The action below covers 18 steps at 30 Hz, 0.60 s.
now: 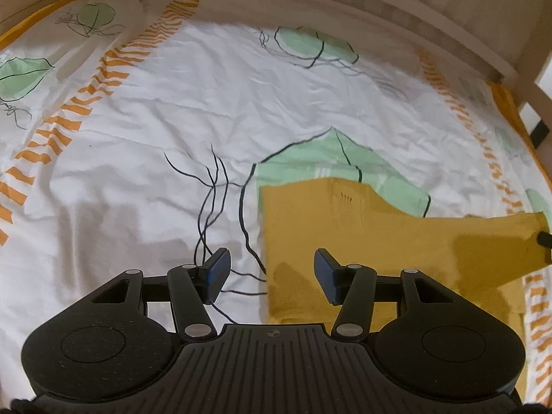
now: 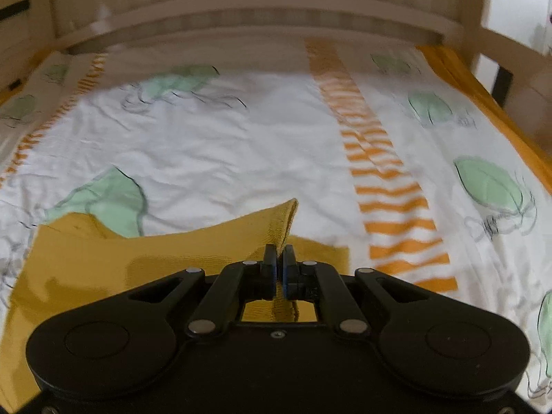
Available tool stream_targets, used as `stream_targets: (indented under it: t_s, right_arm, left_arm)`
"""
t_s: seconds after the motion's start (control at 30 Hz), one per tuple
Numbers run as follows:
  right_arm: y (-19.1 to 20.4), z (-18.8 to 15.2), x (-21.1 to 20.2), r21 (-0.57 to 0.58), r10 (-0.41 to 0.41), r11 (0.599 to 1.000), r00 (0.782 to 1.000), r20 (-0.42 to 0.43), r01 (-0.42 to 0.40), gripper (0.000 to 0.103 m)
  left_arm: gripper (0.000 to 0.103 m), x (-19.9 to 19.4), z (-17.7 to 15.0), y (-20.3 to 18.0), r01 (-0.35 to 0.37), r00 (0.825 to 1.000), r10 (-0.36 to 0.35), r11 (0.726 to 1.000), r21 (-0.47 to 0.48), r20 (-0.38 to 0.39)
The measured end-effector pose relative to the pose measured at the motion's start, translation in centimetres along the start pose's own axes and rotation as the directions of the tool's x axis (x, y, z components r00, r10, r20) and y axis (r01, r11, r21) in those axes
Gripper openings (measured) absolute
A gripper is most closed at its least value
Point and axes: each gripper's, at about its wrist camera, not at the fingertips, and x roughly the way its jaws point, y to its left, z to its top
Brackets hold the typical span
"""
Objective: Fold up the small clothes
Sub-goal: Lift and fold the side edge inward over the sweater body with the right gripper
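A small mustard-yellow garment lies on the patterned bed sheet. My left gripper is open and empty, hovering over the garment's left edge, with one finger over the sheet and the other over the cloth. My right gripper is shut on the garment's right edge and lifts that part off the bed, so the cloth rises in a fold toward the jaws. The right gripper's tip shows at the far right of the left wrist view.
The white sheet has green leaf prints and orange striped bands. A wooden bed frame runs along the far side, with a rail at the right.
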Motion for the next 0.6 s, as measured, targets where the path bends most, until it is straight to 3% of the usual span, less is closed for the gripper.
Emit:
stream_targets:
  t_s: [0.3, 0.6]
  right_arm:
    - [-2.0, -2.8, 3.9, 0.064, -0.018, 0.998, 0.995, -0.096, 0.024, 0.009]
    - [-2.6, -4.6, 5.4, 0.068, -0.043, 0.996, 0.993, -0.107, 0.050, 0.010]
  left_arm:
    - [0.052, 2.5, -1.5, -1.4, -0.025, 0.998, 0.028, 0.998, 0.054, -0.061]
    - [0.052, 5.1, -3.0, -0.3, -0.044, 0.995, 0.043, 0.999, -0.005, -0.093]
